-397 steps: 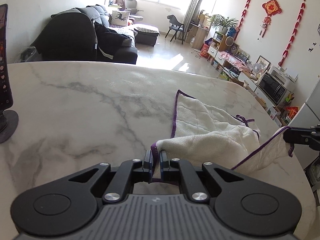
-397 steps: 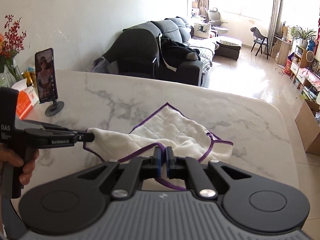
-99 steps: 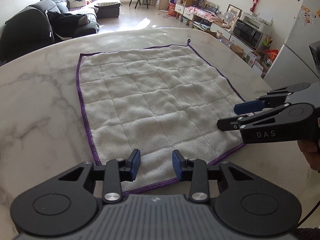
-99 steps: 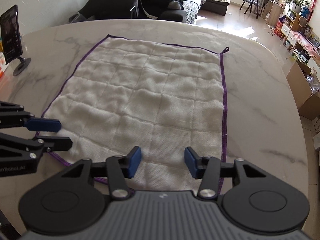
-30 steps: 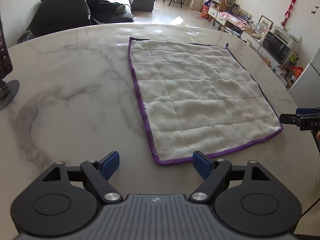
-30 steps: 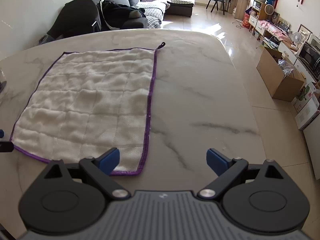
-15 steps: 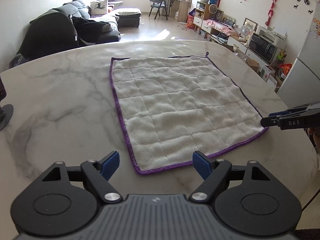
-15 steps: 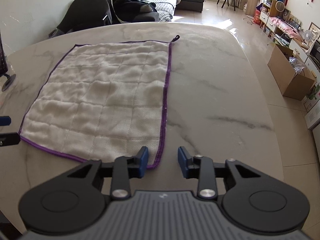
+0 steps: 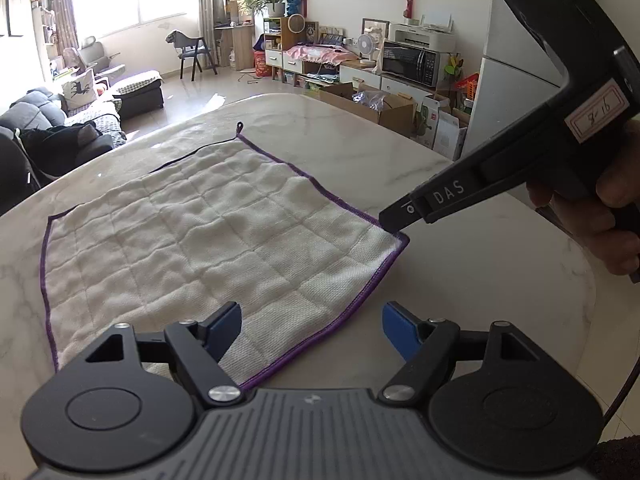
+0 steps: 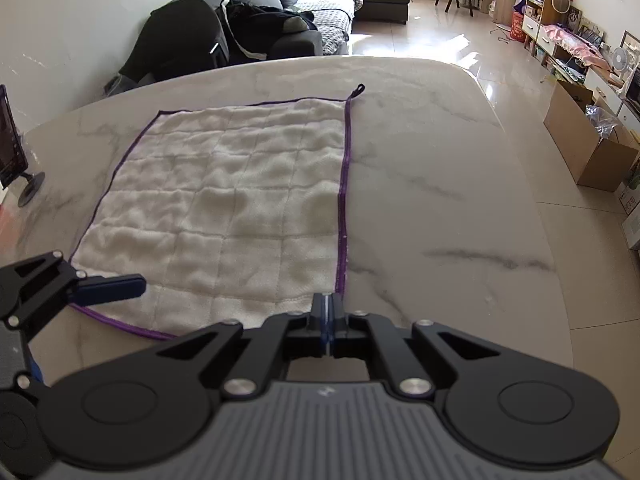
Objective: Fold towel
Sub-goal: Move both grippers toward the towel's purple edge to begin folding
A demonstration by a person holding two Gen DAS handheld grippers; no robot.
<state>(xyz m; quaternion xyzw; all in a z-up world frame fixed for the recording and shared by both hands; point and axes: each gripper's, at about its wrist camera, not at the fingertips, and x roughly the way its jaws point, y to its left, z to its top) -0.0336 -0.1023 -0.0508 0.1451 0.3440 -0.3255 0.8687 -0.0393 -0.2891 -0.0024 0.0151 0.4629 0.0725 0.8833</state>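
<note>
Your towel lies flat on the desk, ready for folding. Your right gripper has its jaws shut on the near right corner; your left gripper, jaws wide but closing, straddles the near hem to match that grip.

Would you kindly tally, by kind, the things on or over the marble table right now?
Towels: 1, the white towel with purple trim.
Grippers: 2, the left gripper, jaws closing, and the right gripper, shut on the towel's near corner.
Phone stands: 1, the phone on its stand.
Total: 4
</note>
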